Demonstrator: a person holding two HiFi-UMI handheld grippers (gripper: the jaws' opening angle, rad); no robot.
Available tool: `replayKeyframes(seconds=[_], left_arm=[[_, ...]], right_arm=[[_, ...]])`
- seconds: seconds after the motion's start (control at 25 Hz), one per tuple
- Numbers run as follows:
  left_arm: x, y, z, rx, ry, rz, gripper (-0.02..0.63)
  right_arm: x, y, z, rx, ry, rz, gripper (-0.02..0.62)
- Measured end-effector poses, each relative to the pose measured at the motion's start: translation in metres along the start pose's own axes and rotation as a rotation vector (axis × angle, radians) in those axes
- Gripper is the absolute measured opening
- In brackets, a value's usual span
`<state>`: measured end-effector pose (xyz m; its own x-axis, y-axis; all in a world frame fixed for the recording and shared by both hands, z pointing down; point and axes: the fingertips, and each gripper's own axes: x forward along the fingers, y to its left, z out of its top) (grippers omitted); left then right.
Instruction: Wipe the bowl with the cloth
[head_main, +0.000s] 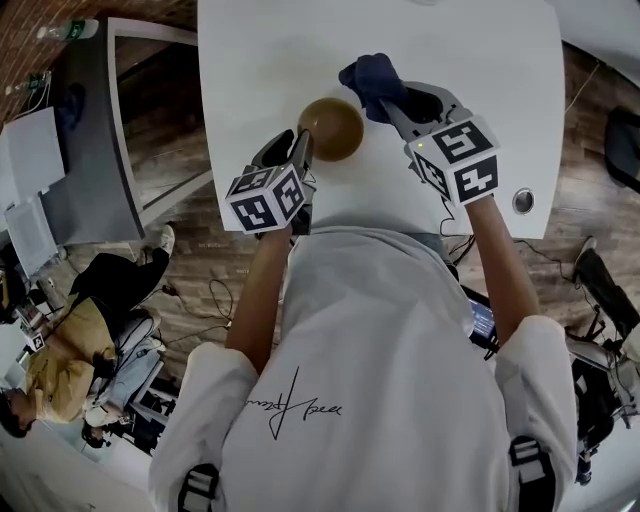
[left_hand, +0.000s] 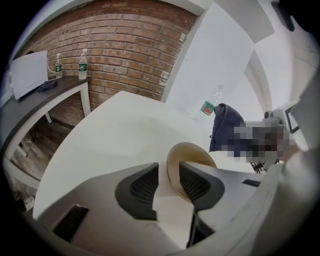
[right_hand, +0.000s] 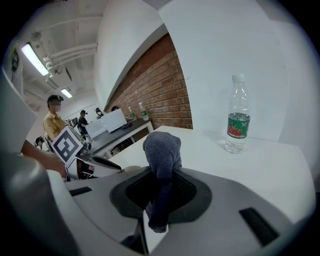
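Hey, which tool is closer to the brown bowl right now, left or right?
Left. The left tool has the bowl's rim between its open jaws. The right tool, clamped on the blue cloth, sits just off the bowl's far right side.

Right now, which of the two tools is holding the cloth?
The right tool, its jaws shut on the dark blue cloth; the left tool stands open with the rim of the bowl between its jaws.

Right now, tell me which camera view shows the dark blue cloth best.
The right gripper view: the dark blue cloth fills its centre, pinched in the right tongs. The head view shows it small and bunched; the left gripper view shows it farther off and smaller.
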<state>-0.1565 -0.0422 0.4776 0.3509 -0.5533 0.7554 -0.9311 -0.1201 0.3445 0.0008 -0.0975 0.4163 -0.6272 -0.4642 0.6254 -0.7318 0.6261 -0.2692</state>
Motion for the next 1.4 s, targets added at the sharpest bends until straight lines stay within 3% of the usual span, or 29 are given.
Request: replayKeyframes(seconds=[0.84,1.4], left_arm=[[0.026,-0.020,-0.025,0.019,0.035,0.004,0.151],[0.030,-0.006,-0.005,0.041,0.040,-0.002,0.014]], right_arm=[[0.024,0.005,-0.038,-0.139,0.053,-0.005,0.055],[0.049,0.014,-0.023,-0.169,0.095,0.001,0.054]])
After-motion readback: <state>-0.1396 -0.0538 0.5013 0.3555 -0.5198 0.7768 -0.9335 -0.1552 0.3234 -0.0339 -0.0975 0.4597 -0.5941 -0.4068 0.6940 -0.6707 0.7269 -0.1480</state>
